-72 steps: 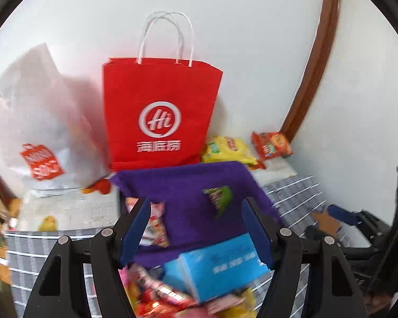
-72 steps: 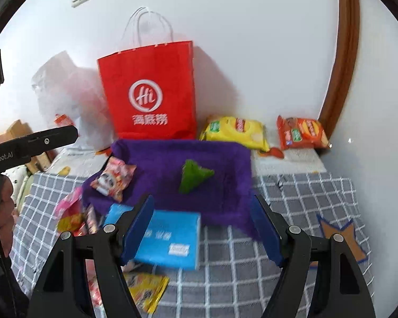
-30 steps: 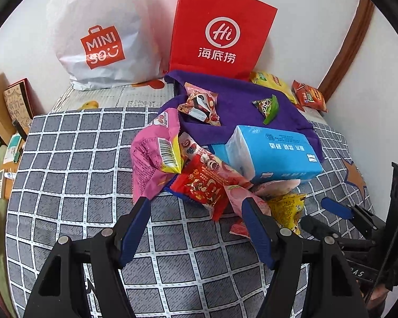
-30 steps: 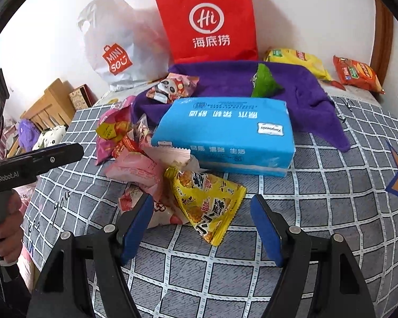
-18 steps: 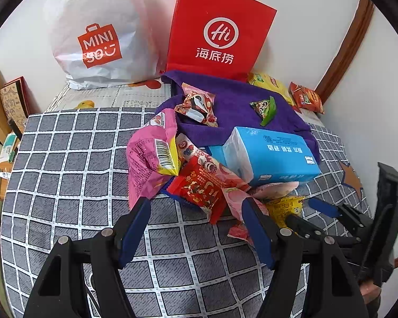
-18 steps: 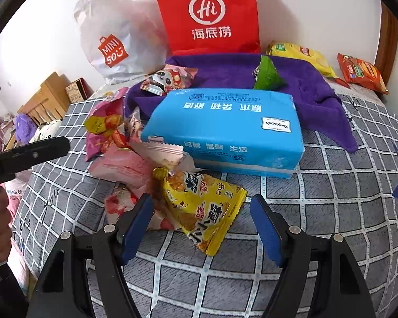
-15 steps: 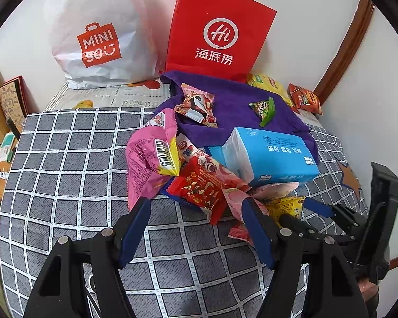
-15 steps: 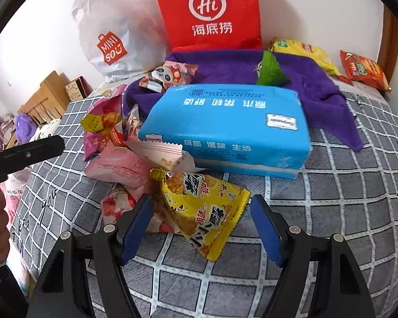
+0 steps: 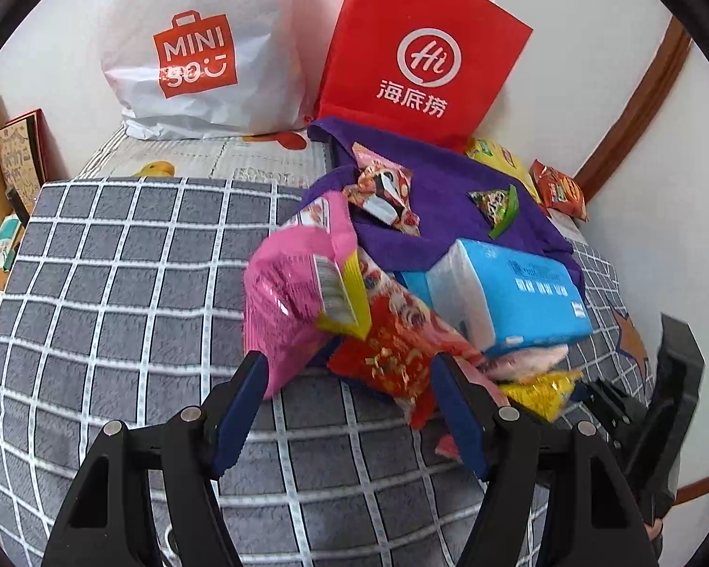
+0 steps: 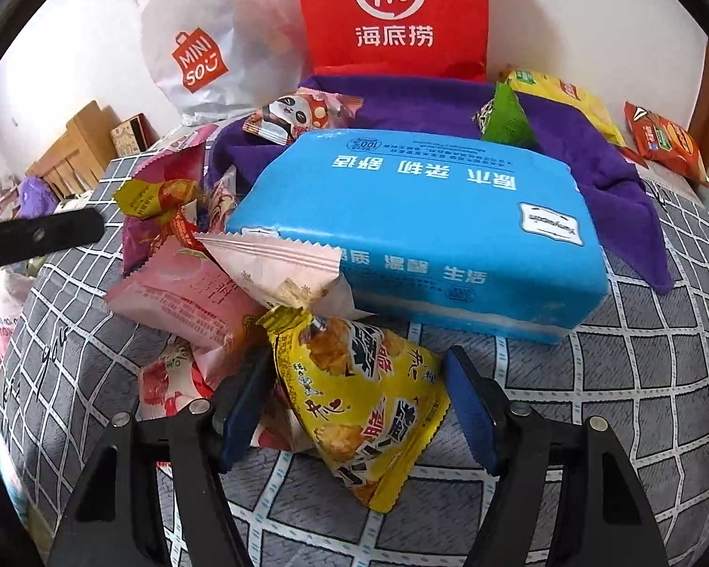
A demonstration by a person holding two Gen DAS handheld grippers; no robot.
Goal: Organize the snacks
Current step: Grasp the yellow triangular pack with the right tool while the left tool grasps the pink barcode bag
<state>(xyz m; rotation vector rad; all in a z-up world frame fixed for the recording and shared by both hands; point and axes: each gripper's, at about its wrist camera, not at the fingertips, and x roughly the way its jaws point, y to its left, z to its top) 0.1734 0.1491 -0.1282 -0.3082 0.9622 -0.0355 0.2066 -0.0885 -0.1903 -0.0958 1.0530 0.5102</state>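
Bags: red paper "Hi" bag [image 10: 392, 14], white plastic "MINISO" bag [image 9: 194, 47]
Right gripper [image 10: 357, 406]: fingers spread, straddling yellow foil snack packet [image 10: 359, 397]
Left gripper [image 9: 350, 406]: fingers spread, grasping nothing
Room: bare grey checked blanket [image 9: 118, 283] on the left

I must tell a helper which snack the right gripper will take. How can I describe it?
Find the big blue tissue pack on the checked blanket. Just before it lies a yellow snack bag, between the open right gripper fingers. It is the only yellow triangular bag there.

Checked blanket [image 9: 118, 283] — snack pile [image 9: 392, 349]; purple towel [image 9: 449, 198]
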